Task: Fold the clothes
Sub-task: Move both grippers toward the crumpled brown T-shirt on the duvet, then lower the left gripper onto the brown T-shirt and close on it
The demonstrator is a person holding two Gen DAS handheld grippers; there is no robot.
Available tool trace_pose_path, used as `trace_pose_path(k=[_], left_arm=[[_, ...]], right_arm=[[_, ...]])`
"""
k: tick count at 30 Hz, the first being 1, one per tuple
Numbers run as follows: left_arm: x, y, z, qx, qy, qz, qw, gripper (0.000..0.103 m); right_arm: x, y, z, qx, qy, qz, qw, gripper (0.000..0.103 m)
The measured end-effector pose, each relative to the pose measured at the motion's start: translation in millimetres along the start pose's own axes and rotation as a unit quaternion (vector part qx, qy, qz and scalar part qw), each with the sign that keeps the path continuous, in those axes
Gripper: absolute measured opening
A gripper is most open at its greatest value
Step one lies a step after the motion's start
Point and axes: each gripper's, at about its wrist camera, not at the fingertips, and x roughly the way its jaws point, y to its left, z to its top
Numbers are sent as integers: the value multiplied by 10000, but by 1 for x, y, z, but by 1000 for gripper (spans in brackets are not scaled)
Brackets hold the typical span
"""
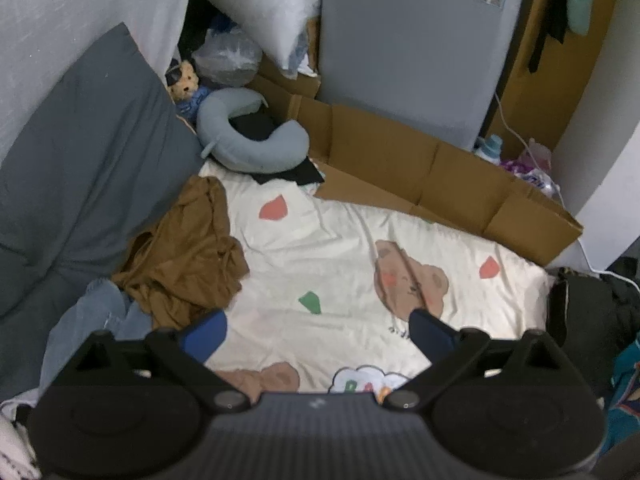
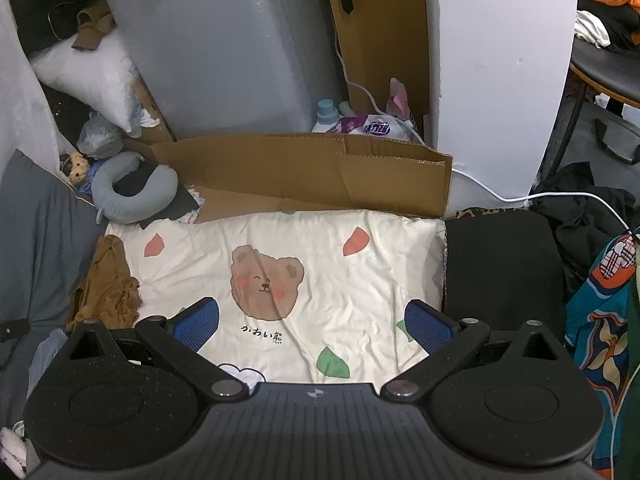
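Currently hovering over the cream bear-print sheet [image 2: 328, 248]: left tool [image 1: 316, 334] and right tool [image 2: 312, 326], jaws spread wide, gripping nothing. Crumpled at the sheet's left edge, beside the grey cushion [image 1: 80, 168]: brown garment [image 1: 188, 256]. Folded at the right edge: black garment [image 2: 500, 268].

Home bedroom: bedsheet [image 2: 320, 240], pillows [image 1: 92, 152], clothes [image 1: 188, 256].

My left gripper body hides the near edge of the sheet [image 1: 340, 248]. The jeans [image 1: 96, 312] run under it. The patterned cloth [image 2: 604, 320] is cut off at right.
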Motion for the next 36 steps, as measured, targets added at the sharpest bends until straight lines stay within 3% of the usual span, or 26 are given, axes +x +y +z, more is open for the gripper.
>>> trace_pose_path(k=[11,21,36], left_arm=[[33,19,16,-92,-58,-138,9998,94],[78,54,25,-457,-25,-45,9989,89],[139,84,19,-558,-171,294,9979,84]], right_arm=[[32,22,12,-144,52,230,9996,102],[90,50,34,-527,201,449,9974,101],[165,81,39,-1202,245,244,9921,101]])
